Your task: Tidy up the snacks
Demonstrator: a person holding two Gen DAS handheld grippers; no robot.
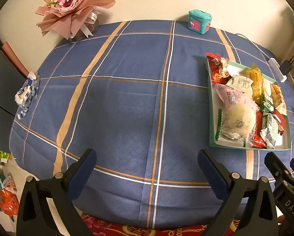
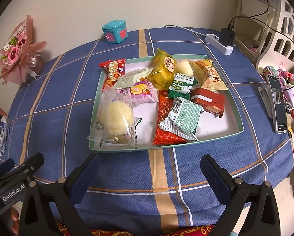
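Observation:
A shallow green-rimmed tray (image 2: 221,135) on the blue checked tablecloth holds several wrapped snacks: a clear-wrapped pale bun (image 2: 115,116), a green biscuit pack (image 2: 183,118), a red pack (image 2: 208,100), a yellow pack (image 2: 163,68). The tray also shows at the right of the left wrist view (image 1: 211,118). My right gripper (image 2: 148,167) is open and empty, just in front of the tray's near edge. My left gripper (image 1: 147,161) is open and empty over bare cloth, left of the tray.
A pink bouquet (image 1: 72,5) and a teal toy box (image 1: 199,22) stand at the table's back. A crumpled blue-white wrapper (image 1: 26,92) lies at the left edge. A power strip (image 2: 219,43), a phone on a stand (image 2: 277,106) and clutter sit at the right.

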